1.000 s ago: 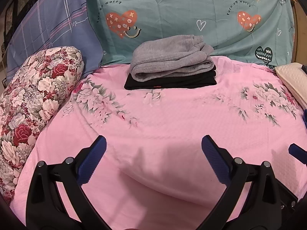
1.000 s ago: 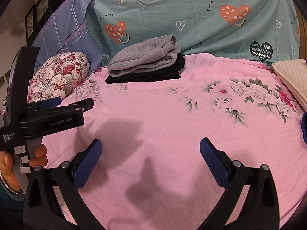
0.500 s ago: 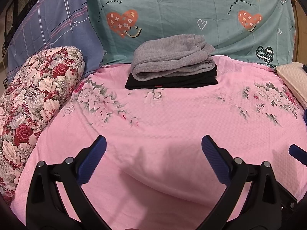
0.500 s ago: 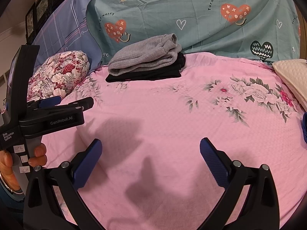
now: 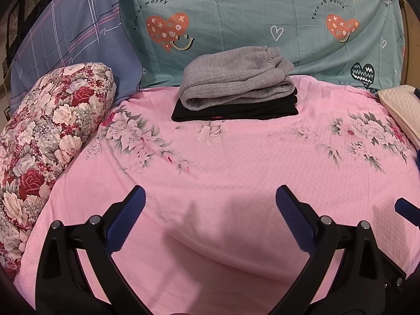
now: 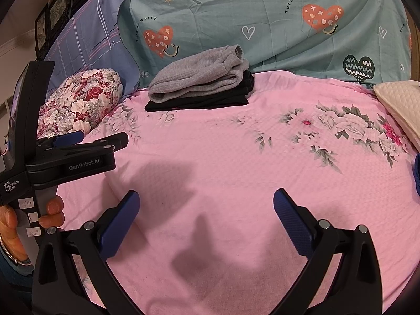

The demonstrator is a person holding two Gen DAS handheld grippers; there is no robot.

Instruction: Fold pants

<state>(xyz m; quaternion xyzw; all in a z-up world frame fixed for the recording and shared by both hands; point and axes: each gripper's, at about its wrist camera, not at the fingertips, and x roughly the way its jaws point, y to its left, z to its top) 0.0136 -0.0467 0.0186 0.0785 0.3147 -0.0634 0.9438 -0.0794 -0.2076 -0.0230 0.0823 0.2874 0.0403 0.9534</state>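
Folded grey pants (image 5: 236, 76) lie on top of folded black pants (image 5: 236, 110) at the far side of the pink floral bed sheet (image 5: 236, 162), against the teal pillow. The stack also shows in the right wrist view, grey (image 6: 199, 78) on black (image 6: 199, 103). My left gripper (image 5: 210, 210) is open and empty, low over the near sheet, far from the stack. It also shows from the side in the right wrist view (image 6: 102, 139). My right gripper (image 6: 206, 210) is open and empty over the near sheet.
A red floral bolster (image 5: 44, 136) lies along the left. A teal heart-print pillow (image 5: 262, 26) and a purple plaid pillow (image 5: 73, 39) stand at the back. A cream quilted cushion (image 5: 401, 110) is at the right edge. A dark blue item (image 6: 416, 173) peeks in at far right.
Both views have drifted very slightly; the stack sits marginally lower and to the right in them. Both grippers stay open and empty.
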